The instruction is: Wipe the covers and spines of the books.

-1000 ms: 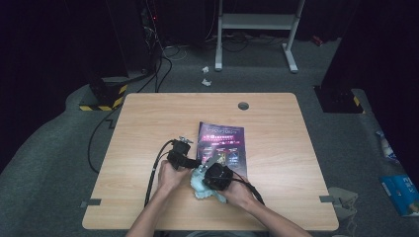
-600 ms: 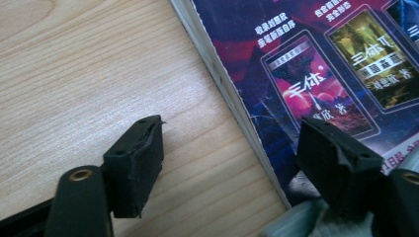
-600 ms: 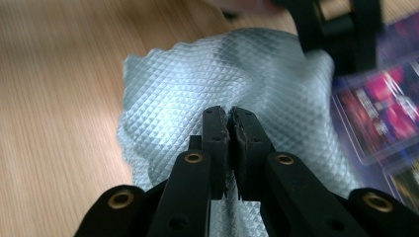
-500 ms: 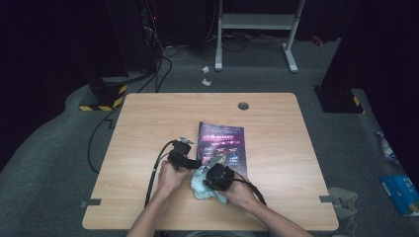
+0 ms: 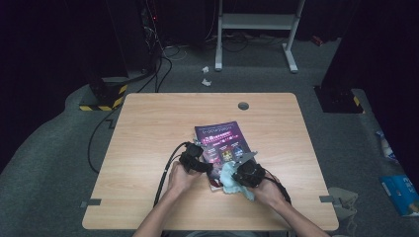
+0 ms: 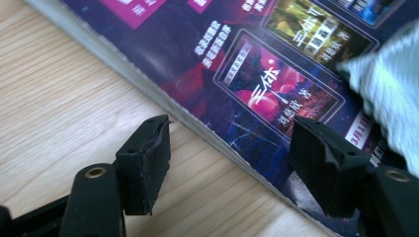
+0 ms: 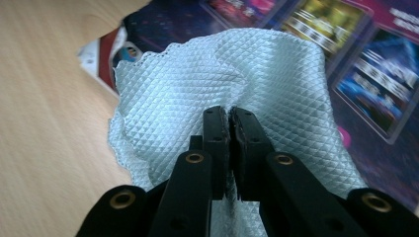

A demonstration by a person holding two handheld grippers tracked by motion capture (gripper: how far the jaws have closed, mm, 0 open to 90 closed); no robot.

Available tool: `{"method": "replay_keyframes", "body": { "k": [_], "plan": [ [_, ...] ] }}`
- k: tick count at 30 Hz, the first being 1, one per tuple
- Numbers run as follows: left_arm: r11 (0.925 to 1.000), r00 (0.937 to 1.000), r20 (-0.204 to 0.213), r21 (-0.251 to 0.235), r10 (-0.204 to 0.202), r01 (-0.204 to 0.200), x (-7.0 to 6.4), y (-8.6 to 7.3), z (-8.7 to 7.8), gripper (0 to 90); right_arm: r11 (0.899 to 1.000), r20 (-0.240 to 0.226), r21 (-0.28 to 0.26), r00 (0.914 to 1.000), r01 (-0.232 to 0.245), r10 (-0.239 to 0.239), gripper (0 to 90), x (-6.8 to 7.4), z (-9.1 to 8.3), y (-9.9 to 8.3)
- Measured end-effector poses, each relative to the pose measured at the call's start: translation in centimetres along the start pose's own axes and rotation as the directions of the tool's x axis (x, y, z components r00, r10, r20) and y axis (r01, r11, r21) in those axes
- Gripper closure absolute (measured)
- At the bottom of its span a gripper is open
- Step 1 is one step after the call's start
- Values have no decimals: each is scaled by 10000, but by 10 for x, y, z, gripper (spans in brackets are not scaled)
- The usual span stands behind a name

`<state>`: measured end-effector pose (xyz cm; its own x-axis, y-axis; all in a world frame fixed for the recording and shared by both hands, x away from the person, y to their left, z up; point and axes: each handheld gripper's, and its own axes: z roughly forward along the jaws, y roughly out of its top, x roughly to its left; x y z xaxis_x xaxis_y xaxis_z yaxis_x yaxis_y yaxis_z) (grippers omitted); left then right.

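In the lower middle of the high view we see the right gripper point(image 5: 241, 170) pinching a pale blue cloth point(image 5: 228, 178) on the near part of a dark magazine point(image 5: 221, 141). In the right gripper view its jaws are pressed together on the cloth point(image 7: 222, 74), which hides much of the magazine cover point(image 7: 375, 74). The left gripper point(image 6: 230, 153) has its jaws spread across the magazine's edge point(image 6: 163, 94), one over the wooden table point(image 6: 59, 98). The frame cuts off the cloth point(image 6: 390, 94) at the right.
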<state>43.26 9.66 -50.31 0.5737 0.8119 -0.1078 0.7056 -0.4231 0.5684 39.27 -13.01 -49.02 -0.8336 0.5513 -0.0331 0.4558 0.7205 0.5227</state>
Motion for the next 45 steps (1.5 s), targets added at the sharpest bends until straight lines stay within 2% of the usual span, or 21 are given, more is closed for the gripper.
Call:
{"method": "replay_keyframes", "body": {
  "k": [3, 6, 7, 10, 11, 14, 15, 20, 22, 23, 25, 27, 28, 29, 32, 34, 35, 39, 41, 43, 45],
  "plan": [
    [10000, 10000, 10, -7, 71, -71, -4, 2, 2, 322, 9994, 133, 11, 9993, -348, 348, 851, -7, -3, -5],
    [10000, 10000, 26, 4, 8, -8, -5, 3, 3, 321, 9996, 286, 84, 9992, -265, 262, 852, -2, -3, -3],
    [10000, 10000, 22, 24, 19, -19, -5, 3, 2, 321, 9996, 159, 94, 9996, -252, 250, 851, 0, -2, -1],
    [10000, 10000, 10, 30, -7, 7, -5, 3, 2, 322, 10000, -40, 54, 10000, -39, 39, 852, 8, 2, 5],
    [10000, 10000, 9, 33, 28, -28, -5, 3, 2, 322, 9998, -266, 3, 9994, 213, -212, 851, 18, 7, 13],
    [10000, 10000, 15, 39, 32, -32, -5, 3, 2, 322, 9991, -421, -32, 9982, 432, -433, 852, 27, 10, 19],
    [10000, 10000, 20, 21, 32, -32, -4, 3, 3, 321, 9975, -576, -56, 9958, 703, -706, 852, 35, 14, 25],
    [10000, 10000, 37, -18, 81, -81, -4, 3, 3, 317, 9949, -784, -200, 9919, 990, -1003, 852, 46, 18, 32],
    [10000, 10000, 67, -24, 68, -68, -4, 3, 3, 315, 9944, -750, -215, 9917, 1033, -1046, 853, 47, 18, 31],
    [9999, 9999, 57, -17, 100, -100, -3, 3, 3, 314, 9952, -887, -236, 9914, 949, -967, 853, 43, 18, 30],
    [9999, 9999, 56, -24, 103, -103, -3, 3, 3, 314, 9958, -794, -157, 9927, 904, -913, 852, 41, 16, 28],
    [10000, 9999, 46, -13, 99, -99, -4, 2, 3, 313, 9988, -404, -89, 9980, 485, -488, 852, 27, 11, 18],
    [10000, 9999, 46, -13, 99, -99, -4, 2, 3, 313, 9988, -404, -89, 9980, 485, -488, 852, 27, 11, 18],
    [10000, 10000, 55, -33, 52, -52, -4, 2, 3, 314, 9999, -158, -89, 9998, 118, -119, 852, 15, 6, 10],
    [10000, 10000, 28, -30, 77, -77, -4, 2, 3, 313, 9998, 132, -39, 9997, -214, 214, 852, 5, -1, 0],
    [10000, 10000, 27, -31, 81, -81, -4, 2, 3, 313, 9998, 131, -61, 9997, -204, 204, 852, 5, -1, -2],
    [10000, 10000, 35, -34, 37, -37, -4, 2, 3, 313, 10000, 240, -65, 9997, -65, 66, 851, 10, -1, 0],
    [10000, 10000, 31, -26, 88, -88, -4, 2, 3, 313, 9992, -115, -245, 9995, 306, -308, 851, 26, 5, 8],
    [9999, 9999, 37, -17, 103, -103, -4, 2, 3, 313, 9986, -90, -290, 9990, 440, -442, 851, 31, 8, 11],
    [9999, 9999, 47, -21, 98, -98, -4, 2, 3, 313, 9987, -75, -269, 9990, 434, -437, 851, 31, 8, 11],
    [9999, 9999, 50, -13, 114, -114, -4, 2, 3, 312, 9991, -29, -273, 9994, 337, -338, 850, 25, 6, 7]
  ]
}}
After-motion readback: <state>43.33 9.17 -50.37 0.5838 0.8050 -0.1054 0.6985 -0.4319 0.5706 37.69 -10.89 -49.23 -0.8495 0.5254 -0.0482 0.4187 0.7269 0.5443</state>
